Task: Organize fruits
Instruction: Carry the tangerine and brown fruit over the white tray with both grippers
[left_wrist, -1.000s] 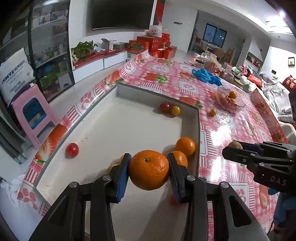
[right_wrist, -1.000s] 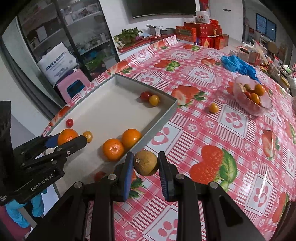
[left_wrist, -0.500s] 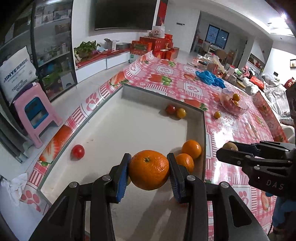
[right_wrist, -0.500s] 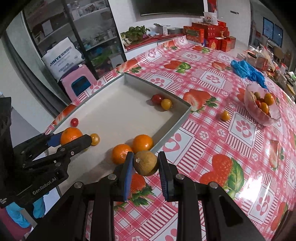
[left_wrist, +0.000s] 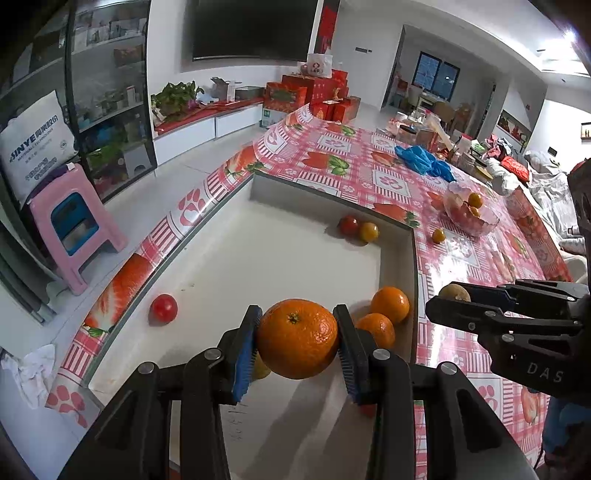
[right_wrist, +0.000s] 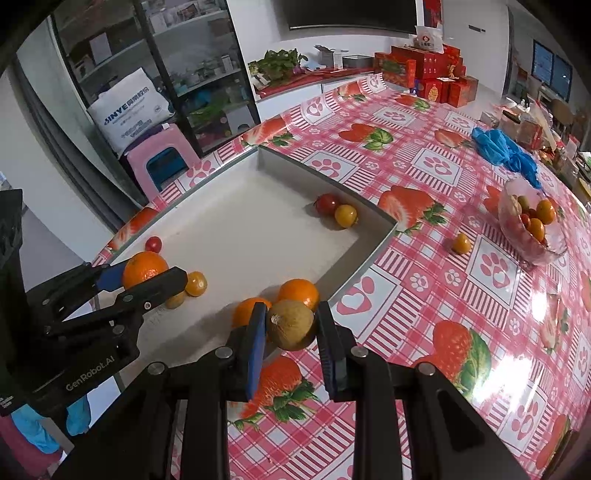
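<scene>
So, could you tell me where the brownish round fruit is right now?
The brownish fruit is clamped in the right gripper, low centre in the right wrist view, just in front of two oranges at the white tray's near corner.

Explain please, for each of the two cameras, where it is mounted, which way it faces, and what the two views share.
Left wrist view: on the left gripper, facing forward and down over the white tray; its own fingers clamp an orange, the right gripper enters at right.
Right wrist view: on the right gripper, facing forward and down at the tray's near corner and the tablecloth; its fingers clamp a brown fruit, the left gripper enters at left.
Shared: tray, both held fruits, glass bowl, pink stool.
</scene>
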